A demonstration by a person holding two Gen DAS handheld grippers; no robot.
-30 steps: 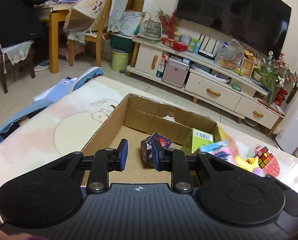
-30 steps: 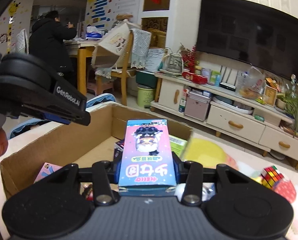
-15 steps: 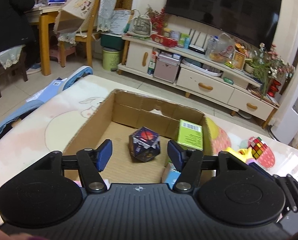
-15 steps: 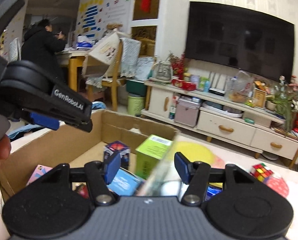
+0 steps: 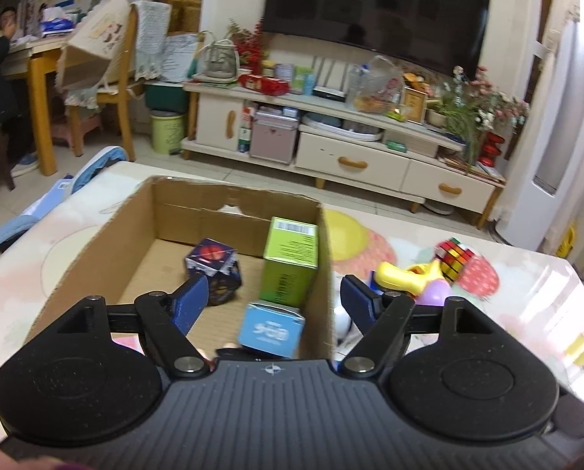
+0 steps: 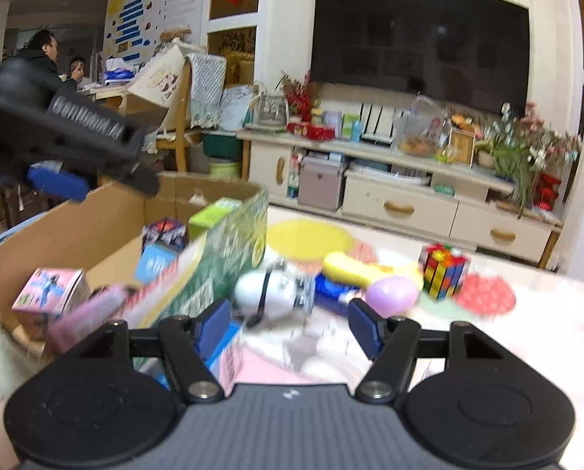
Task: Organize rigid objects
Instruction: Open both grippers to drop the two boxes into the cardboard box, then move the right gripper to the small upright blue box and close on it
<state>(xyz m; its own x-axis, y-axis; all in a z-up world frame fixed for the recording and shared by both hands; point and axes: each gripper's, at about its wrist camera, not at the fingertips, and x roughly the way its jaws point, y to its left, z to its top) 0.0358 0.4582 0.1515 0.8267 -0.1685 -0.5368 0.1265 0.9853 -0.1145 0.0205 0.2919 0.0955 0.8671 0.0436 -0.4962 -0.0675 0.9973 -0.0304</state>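
Observation:
A cardboard box (image 5: pixel 135 235) on the table holds a dark printed cube (image 5: pixel 213 266), an upright green box (image 5: pixel 290 258) and a blue box (image 5: pixel 270 329). My left gripper (image 5: pixel 274 301) hovers over the box's right wall (image 5: pixel 325 274), its jaws opening wide with nothing pressed between them. My right gripper (image 6: pixel 288 327) is over the table right of the box (image 6: pixel 76 227), jaws opening and holding nothing. Just beyond it lie a white toy (image 6: pixel 272 293), a yellow toy (image 6: pixel 354 270), a purple egg (image 6: pixel 392 291) and a Rubik's cube (image 6: pixel 444 270). A pink box (image 6: pixel 51 293) sits inside the box.
The Rubik's cube (image 5: pixel 456 256) and yellow toy (image 5: pixel 405 278) lie right of the box in the left wrist view. The left gripper's blue pad (image 6: pixel 57 186) hangs at upper left of the right wrist view. A TV cabinet (image 5: pixel 370 160) stands behind; people sit at a far table (image 5: pixel 37 62).
My left gripper opened and let go of the dark cube, which now rests in the box. My right gripper released the pink box and swung right, towards the toys on the table.

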